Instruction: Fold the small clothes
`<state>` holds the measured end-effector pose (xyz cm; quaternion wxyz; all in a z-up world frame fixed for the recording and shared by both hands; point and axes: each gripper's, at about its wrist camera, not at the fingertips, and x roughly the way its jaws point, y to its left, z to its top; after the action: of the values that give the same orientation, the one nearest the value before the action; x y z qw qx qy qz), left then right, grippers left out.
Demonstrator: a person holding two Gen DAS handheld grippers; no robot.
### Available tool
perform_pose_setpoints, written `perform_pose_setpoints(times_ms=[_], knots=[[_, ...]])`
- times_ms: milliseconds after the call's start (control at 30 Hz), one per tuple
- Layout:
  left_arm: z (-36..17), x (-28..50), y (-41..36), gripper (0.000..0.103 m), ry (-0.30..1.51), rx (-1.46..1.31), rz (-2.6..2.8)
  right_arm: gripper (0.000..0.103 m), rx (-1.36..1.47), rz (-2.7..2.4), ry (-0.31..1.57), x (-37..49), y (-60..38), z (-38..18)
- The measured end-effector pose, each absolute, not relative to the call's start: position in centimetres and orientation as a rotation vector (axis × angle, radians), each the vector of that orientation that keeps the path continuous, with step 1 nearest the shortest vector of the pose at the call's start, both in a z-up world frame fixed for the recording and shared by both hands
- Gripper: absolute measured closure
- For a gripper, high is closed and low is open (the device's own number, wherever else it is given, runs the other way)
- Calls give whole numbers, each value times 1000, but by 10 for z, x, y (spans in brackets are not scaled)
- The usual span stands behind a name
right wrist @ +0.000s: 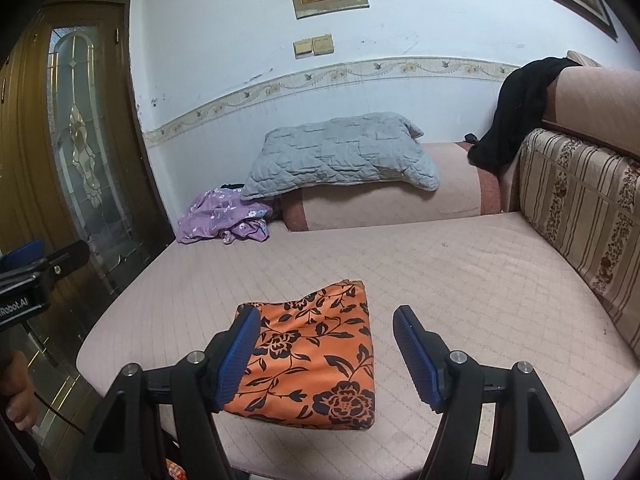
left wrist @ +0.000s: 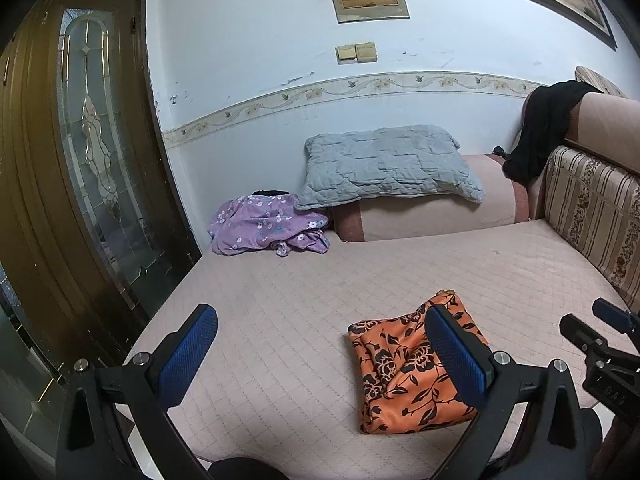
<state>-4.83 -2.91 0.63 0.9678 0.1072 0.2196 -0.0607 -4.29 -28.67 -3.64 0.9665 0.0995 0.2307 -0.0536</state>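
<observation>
- An orange floral garment (right wrist: 316, 360) lies folded into a compact rectangle near the front edge of a quilted pink sofa seat (right wrist: 460, 280); by its look, this piece is done and both tools hang above it, empty.
- A crumpled purple flowered garment (left wrist: 268, 226) waits well apart at the back of the seat, beside a grey pillow (left wrist: 384, 164); it looks like the next candidate, calling for a reach across the seat and a pinch on an edge to drag it forward and spread it flat.
- The left tongs (left wrist: 320, 356) stand wide, nothing between the blue pads.
- The right tongs (right wrist: 324, 356) also stand wide, above the orange piece, gripping nothing; contact with the cloth cannot be told.
</observation>
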Motion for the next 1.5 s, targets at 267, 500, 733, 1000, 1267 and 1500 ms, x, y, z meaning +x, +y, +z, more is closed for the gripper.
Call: perform_pose_setpoints(times_ms=[267,500,733,1000,1267,1500], knots=[[9,-48,-17,0,448,194,-118,30,166,-107,461,-42,-275,-26],[17,-55,-6,0,432,169,-103,31,148,-106,441,-50,-265,-16],[20,-57,4,0,424,151,-98,30,139,-109,431,-55,-258,-10],[12,-49,11,0,444,136,-85,30,139,-126,436,-54,-257,-10],[5,-43,22,0,466,127,-69,30,157,-138,475,-45,-259,-15],[14,-57,27,0,437,128,-52,30,139,-113,450,-53,-248,-7]])
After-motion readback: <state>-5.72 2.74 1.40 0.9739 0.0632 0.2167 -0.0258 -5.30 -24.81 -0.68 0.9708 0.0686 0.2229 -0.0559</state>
